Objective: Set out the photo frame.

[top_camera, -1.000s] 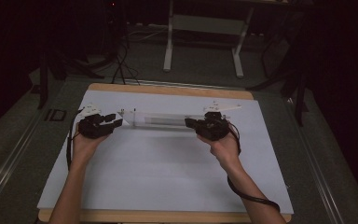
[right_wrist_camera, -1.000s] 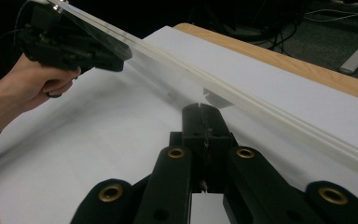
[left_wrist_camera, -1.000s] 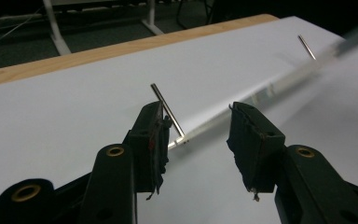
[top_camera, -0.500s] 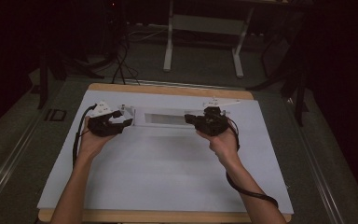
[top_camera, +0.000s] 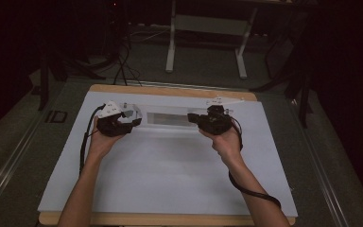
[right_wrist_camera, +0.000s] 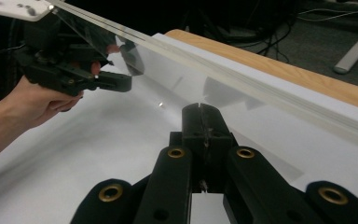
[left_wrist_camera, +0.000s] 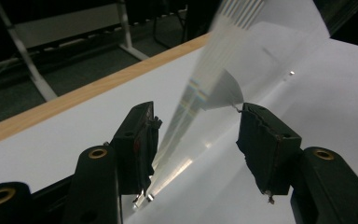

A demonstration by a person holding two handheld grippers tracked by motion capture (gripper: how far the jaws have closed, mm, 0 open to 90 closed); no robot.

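A clear plastic sheet hangs stretched between my two grippers above the white mat. My left gripper is open. In the left gripper view its jaws stand wide apart with the sheet's end between them, unpressed. They have just opened wide and then closed a little. My right gripper is shut on the sheet's other end. The right gripper view has its pads pressed together at the sheet's lower edge, with the left gripper farther off.
The white mat lies on a wooden table whose far edge runs just behind the sheet. A metal stand and cables sit on the dark floor beyond. A small black box lies left of the table.
My left hand has moved right, toward the right gripper, and its jaws have opened off the sheet's end. The right hand has stayed in place.
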